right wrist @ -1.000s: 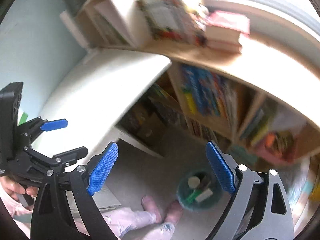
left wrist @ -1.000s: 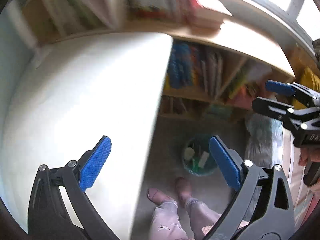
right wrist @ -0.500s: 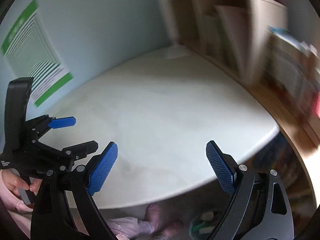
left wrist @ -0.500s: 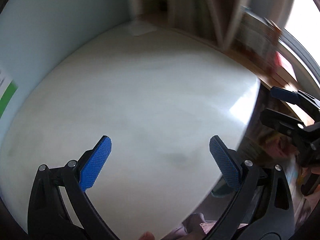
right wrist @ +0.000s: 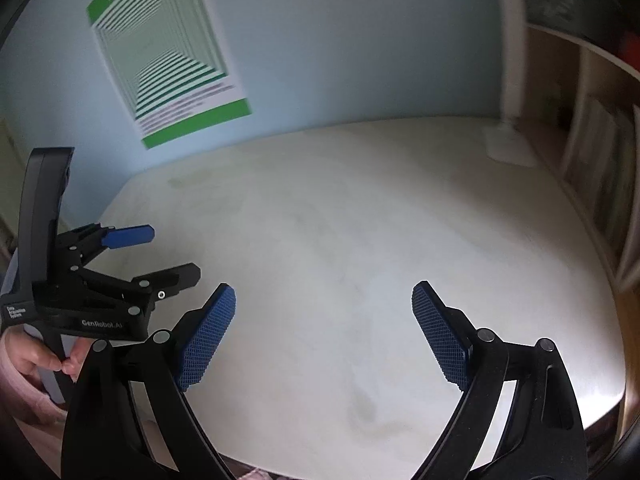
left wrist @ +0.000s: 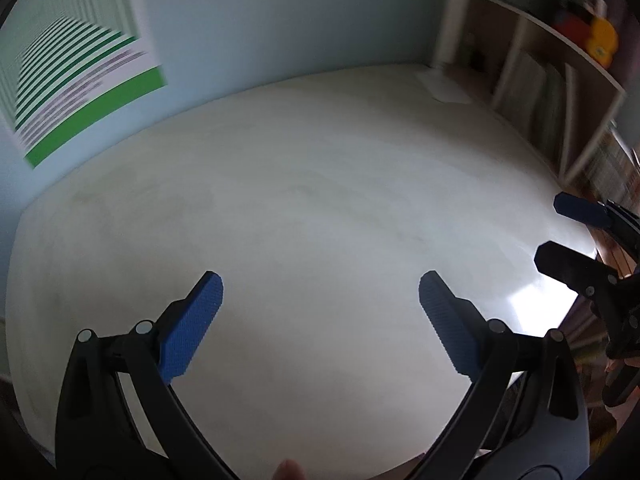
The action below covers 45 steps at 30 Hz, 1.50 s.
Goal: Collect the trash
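A bare white tabletop [left wrist: 320, 184] [right wrist: 360, 220] fills both views, and no trash shows on it. My left gripper [left wrist: 320, 292] hovers open over its near part with nothing between the blue pads. My right gripper [right wrist: 324, 300] is open too, also holding nothing. Each gripper appears in the other's view: the right gripper [left wrist: 560, 228] at the right edge, the left gripper [right wrist: 168, 252] at the left edge, held by a hand [right wrist: 36, 360]. The green bin seen earlier is out of view.
A pale blue wall carries a green-and-white poster [left wrist: 76, 84] [right wrist: 172, 60]. A white lamp base [right wrist: 506, 146] [left wrist: 444, 84] stands at the table's far right corner. A wooden bookshelf [left wrist: 560, 80] [right wrist: 592, 140] runs along the right side.
Both views have swung up and left from the floor, bin and bookshelves onto the tabletop and wall. Both grippers have stayed open and empty.
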{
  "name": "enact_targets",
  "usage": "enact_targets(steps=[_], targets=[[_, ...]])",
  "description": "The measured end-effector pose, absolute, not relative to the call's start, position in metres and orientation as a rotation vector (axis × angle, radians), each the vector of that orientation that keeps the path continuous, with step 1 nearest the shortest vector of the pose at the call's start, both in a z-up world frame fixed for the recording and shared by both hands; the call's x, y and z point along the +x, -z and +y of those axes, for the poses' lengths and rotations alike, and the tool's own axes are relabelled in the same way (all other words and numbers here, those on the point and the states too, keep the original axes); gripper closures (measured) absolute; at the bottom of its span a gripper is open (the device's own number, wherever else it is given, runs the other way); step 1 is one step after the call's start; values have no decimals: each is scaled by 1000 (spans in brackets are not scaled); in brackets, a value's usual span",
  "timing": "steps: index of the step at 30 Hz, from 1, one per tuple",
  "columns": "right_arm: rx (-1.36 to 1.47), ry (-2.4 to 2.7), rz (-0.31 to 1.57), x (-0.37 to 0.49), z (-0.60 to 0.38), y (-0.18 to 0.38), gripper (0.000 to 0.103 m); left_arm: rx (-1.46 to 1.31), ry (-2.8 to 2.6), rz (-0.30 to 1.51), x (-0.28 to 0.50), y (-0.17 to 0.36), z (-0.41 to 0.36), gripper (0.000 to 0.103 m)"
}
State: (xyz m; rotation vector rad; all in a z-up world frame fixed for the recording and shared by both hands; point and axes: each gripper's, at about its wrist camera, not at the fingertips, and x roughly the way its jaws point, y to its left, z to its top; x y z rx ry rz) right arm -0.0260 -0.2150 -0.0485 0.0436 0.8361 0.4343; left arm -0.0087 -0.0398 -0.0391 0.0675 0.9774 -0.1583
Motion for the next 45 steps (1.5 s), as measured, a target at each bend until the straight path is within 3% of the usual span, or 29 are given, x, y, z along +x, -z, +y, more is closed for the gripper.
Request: enact_targets(steps=[11, 45], targets=[[-22, -537, 820, -7, -175, 43, 14, 3, 38, 965, -7, 38, 2, 7], [-2, -492, 843, 12, -176, 47, 14, 10, 35, 944, 5, 39, 8, 7]])
